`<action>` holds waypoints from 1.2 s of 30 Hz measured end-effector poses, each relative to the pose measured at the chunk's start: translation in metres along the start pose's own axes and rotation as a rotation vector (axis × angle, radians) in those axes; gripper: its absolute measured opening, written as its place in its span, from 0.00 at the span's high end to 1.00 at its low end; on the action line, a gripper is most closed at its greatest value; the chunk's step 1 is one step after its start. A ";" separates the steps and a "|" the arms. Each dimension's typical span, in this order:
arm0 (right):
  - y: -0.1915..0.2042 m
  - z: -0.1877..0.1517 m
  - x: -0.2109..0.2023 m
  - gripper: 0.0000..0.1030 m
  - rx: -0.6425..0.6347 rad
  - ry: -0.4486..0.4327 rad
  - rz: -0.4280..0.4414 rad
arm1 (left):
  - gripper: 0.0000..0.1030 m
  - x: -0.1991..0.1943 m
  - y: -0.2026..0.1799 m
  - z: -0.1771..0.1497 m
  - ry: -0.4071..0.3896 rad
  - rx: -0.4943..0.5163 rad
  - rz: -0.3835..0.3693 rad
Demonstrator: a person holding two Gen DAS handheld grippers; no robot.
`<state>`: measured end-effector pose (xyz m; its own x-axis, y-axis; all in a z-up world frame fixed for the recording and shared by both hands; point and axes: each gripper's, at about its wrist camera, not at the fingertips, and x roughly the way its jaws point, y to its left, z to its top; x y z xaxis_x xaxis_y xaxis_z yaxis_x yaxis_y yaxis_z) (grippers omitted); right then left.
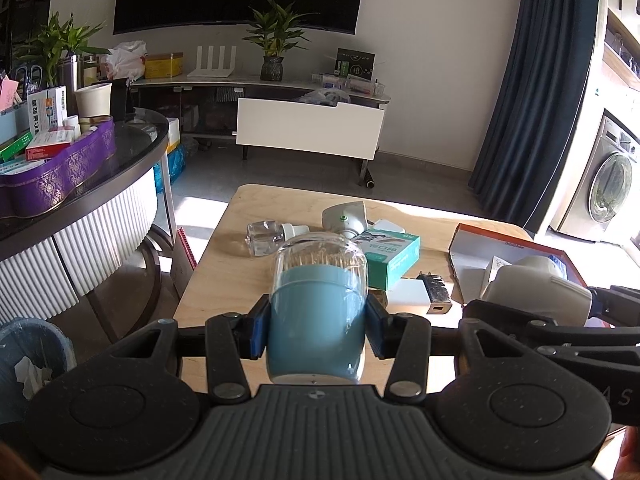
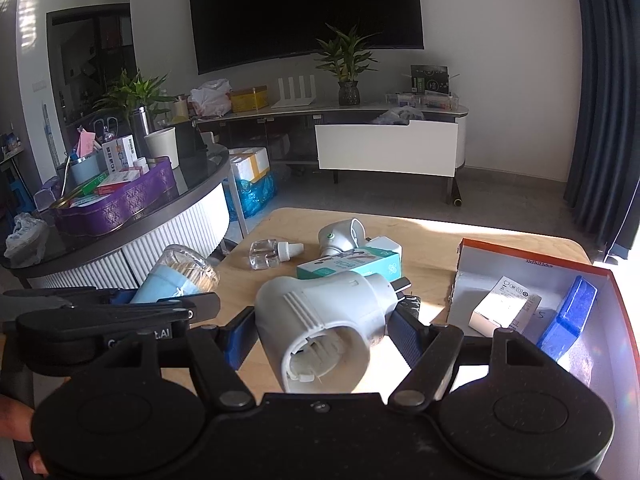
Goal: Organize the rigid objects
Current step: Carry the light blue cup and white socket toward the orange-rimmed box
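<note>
My left gripper [image 1: 316, 334] is shut on a blue toothpick jar [image 1: 318, 304] with a clear lid, held above the wooden table [image 1: 228, 280]. In the right wrist view, my right gripper [image 2: 322, 334] is shut on a white plug-in heater [image 2: 320, 312], also held off the table. On the table lie a clear liquid bottle [image 2: 272, 252], a second white heater [image 2: 340, 234], a teal box [image 2: 352, 266] and a black charger [image 1: 436, 292]. An orange-rimmed box [image 2: 464, 264] at the right holds a small white carton [image 2: 504, 308] and a blue block [image 2: 572, 316].
A round dark glass table [image 1: 132, 160] with a purple tray [image 1: 60, 176] of packets stands at the left. A bin [image 1: 32, 352] sits below it. A TV stand [image 1: 308, 128] is behind, and a washing machine [image 1: 608, 188] at the far right.
</note>
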<state>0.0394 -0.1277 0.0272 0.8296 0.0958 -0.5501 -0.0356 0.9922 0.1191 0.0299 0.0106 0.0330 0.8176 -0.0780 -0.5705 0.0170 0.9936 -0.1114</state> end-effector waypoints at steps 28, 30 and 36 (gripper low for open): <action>-0.034 -0.012 -0.039 0.18 0.056 -0.031 -0.071 | 0.54 -0.008 -0.031 -0.006 0.006 0.060 -0.072; -0.037 -0.012 -0.040 0.18 0.058 -0.032 -0.076 | 0.54 -0.007 -0.032 -0.006 0.007 0.065 -0.077; -0.044 -0.013 -0.045 0.18 0.074 -0.038 -0.090 | 0.54 -0.007 -0.040 -0.008 0.010 0.079 -0.091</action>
<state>-0.0036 -0.1743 0.0354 0.8484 0.0025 -0.5294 0.0798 0.9880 0.1325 0.0189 -0.0292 0.0352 0.8049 -0.1689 -0.5688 0.1370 0.9856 -0.0988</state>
